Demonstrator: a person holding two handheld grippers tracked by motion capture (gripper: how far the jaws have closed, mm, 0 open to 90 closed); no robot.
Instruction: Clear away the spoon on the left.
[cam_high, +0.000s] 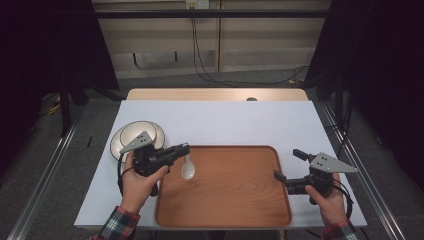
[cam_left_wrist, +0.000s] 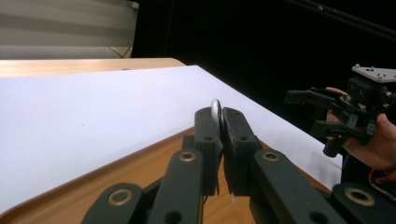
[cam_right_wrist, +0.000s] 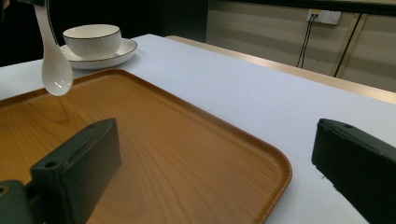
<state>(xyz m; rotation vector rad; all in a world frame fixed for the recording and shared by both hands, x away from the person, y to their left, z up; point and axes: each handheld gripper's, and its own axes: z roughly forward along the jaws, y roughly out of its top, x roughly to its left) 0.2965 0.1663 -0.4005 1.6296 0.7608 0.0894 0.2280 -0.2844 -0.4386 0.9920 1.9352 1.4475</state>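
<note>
Here, the left gripper (cam_high: 186, 148) is seen clamped on the handle of a white spoon (cam_high: 188, 169), its jaws pressed together with the handle's tip (cam_left_wrist: 215, 108) poking up between them in the left gripper view. The spoon is carried by the very end of the handle, so the bowl hangs straight down and swings clear above the wooden tray (cam_high: 225, 210); in the right gripper view the bowl of the spoon (cam_right_wrist: 56, 72) is shown dangling over the tray's near-left part, not touching the wood. That grip is probably chosen so the bowl can be lowered first and the jaws kept away from the surface.

Farther out, the right gripper (cam_high: 289, 167) is held by the person's right hand (cam_high: 327, 200) at the tray's right edge, jaws spread wide and gripping nothing, apparently kept ready or simply parked out of the way.

Behind the left hand, a white bowl (cam_right_wrist: 92, 39) is left sitting on a saucer (cam_right_wrist: 122, 52) on the white table cover (cam_high: 225, 122), just beside the tray's far-left corner. The tray itself is bare.
</note>
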